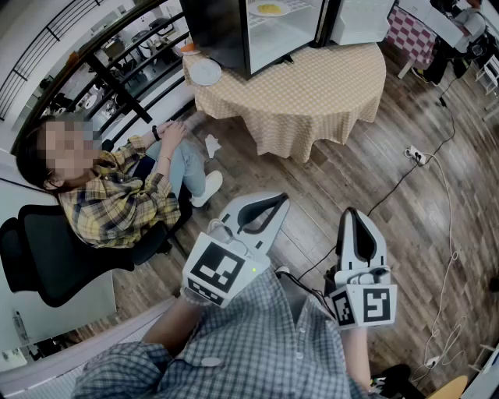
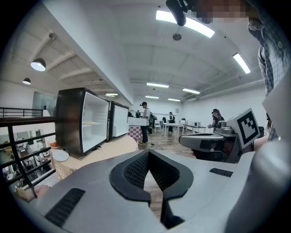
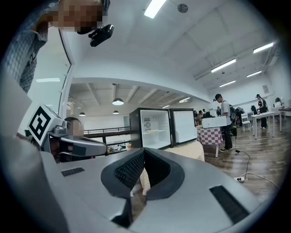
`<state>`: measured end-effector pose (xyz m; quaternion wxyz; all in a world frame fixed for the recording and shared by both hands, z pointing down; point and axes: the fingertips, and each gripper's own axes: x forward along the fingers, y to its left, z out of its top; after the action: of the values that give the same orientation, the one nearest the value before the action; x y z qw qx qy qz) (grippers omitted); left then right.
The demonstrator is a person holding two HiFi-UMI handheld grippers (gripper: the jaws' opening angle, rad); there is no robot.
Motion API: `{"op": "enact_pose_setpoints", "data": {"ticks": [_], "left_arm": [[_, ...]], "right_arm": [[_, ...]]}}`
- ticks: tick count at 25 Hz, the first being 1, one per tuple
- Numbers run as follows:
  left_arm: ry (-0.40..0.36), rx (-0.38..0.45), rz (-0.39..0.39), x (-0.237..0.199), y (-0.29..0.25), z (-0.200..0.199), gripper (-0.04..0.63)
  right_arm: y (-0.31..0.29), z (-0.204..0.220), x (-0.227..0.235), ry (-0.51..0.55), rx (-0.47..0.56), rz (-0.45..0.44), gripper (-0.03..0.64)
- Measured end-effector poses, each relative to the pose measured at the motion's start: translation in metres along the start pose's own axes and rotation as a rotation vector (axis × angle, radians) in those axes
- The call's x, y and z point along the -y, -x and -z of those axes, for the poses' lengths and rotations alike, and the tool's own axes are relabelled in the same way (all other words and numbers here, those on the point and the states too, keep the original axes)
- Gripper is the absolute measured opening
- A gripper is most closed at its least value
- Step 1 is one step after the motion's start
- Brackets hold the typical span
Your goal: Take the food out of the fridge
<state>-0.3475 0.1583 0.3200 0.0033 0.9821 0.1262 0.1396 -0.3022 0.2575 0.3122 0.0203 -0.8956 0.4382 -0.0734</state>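
Wooden floor (image 1: 366,156) fills most of the head view, with a power strip (image 1: 413,154) and its cable lying to the right. At the far end stands a table (image 1: 312,86) under a beige checked cloth, and on it sits a black fridge (image 1: 222,31) with its door (image 1: 359,19) swung open. The food (image 1: 269,9), something yellow on a plate, rests on a shelf inside the fridge. An empty white plate (image 1: 205,72) lies on the tablecloth just beside the fridge's left side. A seated person (image 1: 117,195) in a plaid shirt is on a black chair to the left, near the table.

The left gripper (image 1: 269,209) and the right gripper (image 1: 355,226) are held side by side over the floor, well apart from the table, both pointing toward the fridge. Each gripper's own view shows its jaw tips pressed together with nothing between them.
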Motion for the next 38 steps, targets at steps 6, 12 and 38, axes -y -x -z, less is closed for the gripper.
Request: {"op": "enact_pose_setpoints", "data": {"ticks": [6,12,38], "left_arm": [[-0.011,0.0,0.003,0.009,-0.006,-0.003,0.006],[-0.006,-0.001,-0.012,0.013,-0.007,-0.002,0.006],[-0.022,0.005,-0.087,0.034,-0.06,-0.007,0.006]], "right_arm": [[0.003,0.0,0.004,-0.002,0.001,-0.009,0.009],[0.006,0.002,0.008,0.01,0.0,-0.012,0.009],[0.014,0.012,0.075,0.022,-0.011,-0.017,0.009]]}}
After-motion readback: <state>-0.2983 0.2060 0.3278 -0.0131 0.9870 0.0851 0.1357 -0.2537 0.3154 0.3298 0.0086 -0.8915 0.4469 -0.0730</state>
